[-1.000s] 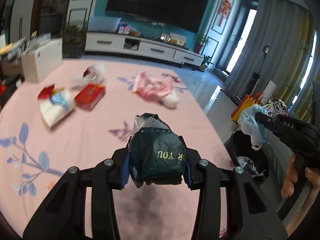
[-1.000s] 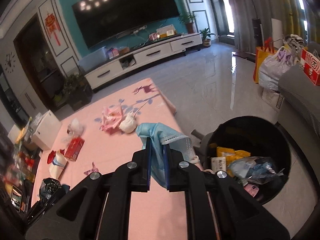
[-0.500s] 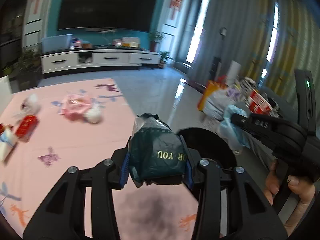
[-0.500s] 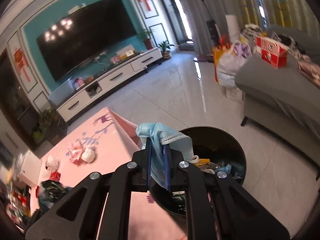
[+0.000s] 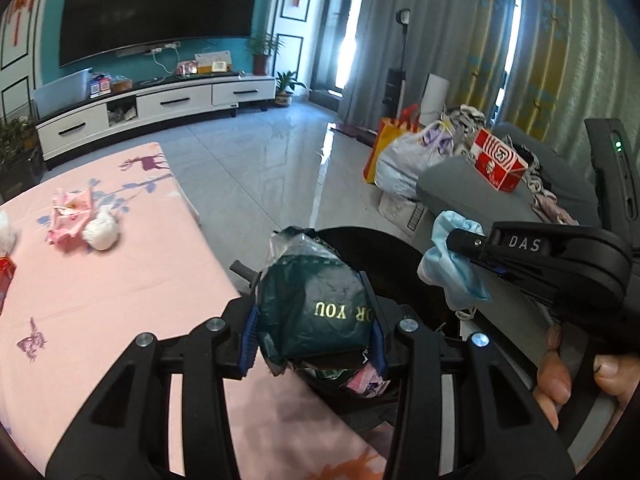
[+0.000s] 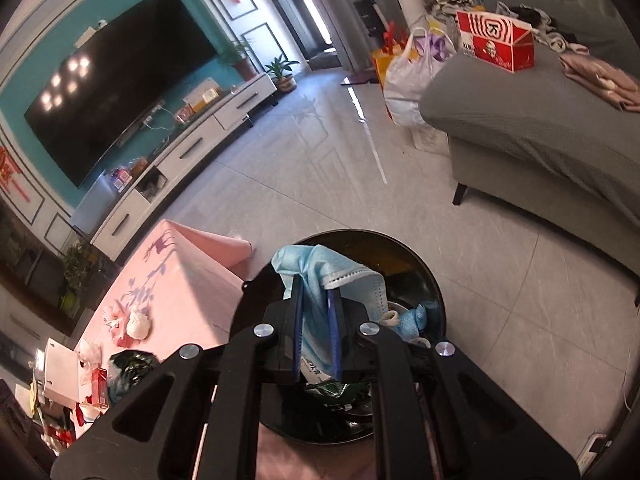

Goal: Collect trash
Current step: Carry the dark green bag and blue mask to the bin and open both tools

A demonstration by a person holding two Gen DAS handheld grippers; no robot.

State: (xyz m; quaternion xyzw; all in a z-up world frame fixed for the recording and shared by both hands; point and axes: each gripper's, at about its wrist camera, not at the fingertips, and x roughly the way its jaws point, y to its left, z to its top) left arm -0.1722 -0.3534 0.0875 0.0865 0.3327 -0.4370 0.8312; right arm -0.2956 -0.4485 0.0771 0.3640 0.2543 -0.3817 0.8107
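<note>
Carrying trash to the bin (image 6: 434, 292): left gripper (image 5: 312, 326) clenched on a green bag (image 5: 312, 308), right gripper (image 6: 316, 320) clenched on a face mask (image 6: 320, 276), lower centre; next, opening both jaws above the bin.

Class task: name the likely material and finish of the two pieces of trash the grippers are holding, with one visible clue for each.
Blue face mask in the right gripper: likely soft nonwoven fabric, matte; it is pleated and droops limply.
Dark green bag in the left gripper: probably thin plastic film, slightly glossy; it is crinkled, with gold printed letters.
</note>
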